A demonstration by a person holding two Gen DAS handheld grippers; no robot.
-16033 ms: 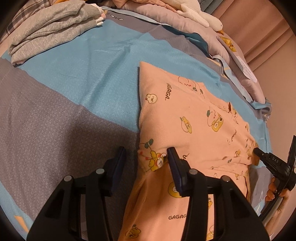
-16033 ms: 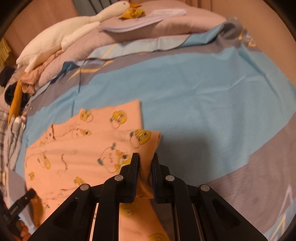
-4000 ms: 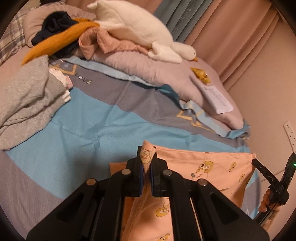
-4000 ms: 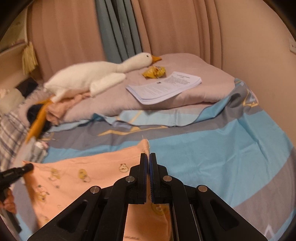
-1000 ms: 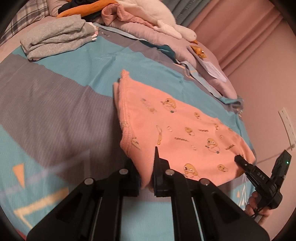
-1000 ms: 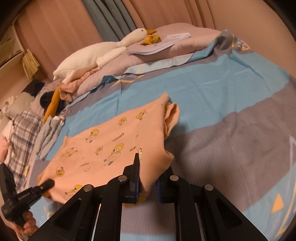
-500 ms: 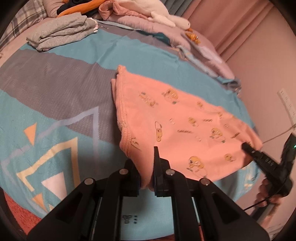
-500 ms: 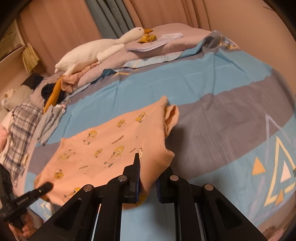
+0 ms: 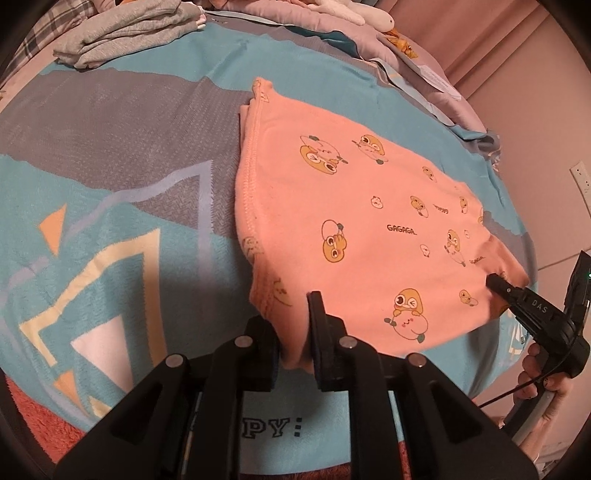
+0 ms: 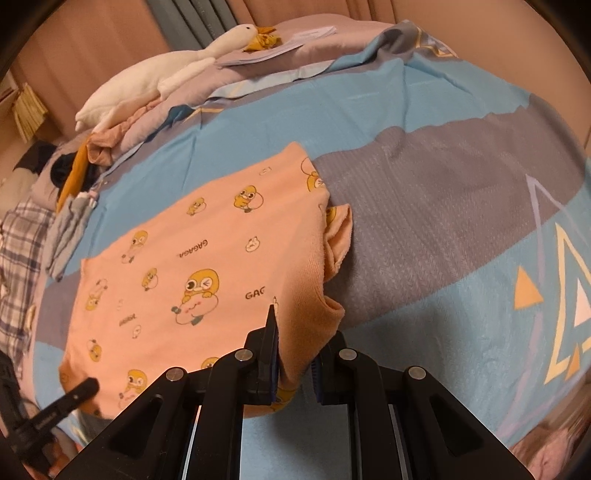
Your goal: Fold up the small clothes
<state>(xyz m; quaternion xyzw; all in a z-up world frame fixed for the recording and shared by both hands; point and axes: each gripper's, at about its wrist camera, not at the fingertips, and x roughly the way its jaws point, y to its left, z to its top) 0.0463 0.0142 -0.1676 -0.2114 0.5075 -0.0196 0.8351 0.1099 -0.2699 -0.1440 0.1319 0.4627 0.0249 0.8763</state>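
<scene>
A peach garment (image 9: 369, 206) with yellow cartoon ducks lies folded flat on the blue and grey bedspread (image 9: 110, 177). My left gripper (image 9: 293, 332) holds its near left corner. Its jaws are opening, and the bunched cloth still fills the gap and touches both pads. In the right wrist view the garment (image 10: 192, 258) spreads to the left, and my right gripper (image 10: 297, 354) is shut on its near right corner. Each gripper shows in the other's view: the right gripper (image 9: 496, 286) at the far corner, the left gripper (image 10: 83, 389) at the lower left.
Folded grey clothes (image 9: 122, 33) lie at the far left. A white plush goose (image 10: 155, 81), papers (image 10: 295, 40) and loose clothes sit by the pillows. Plaid fabric (image 10: 18, 258) lies at the left. The near bed edge is just below the grippers. A person's hand (image 9: 535, 373) grips the right tool.
Both grippers have come down and toward the near bed edge with the garment's corners, and the cloth lies flatter. The gap between the left jaws has widened.
</scene>
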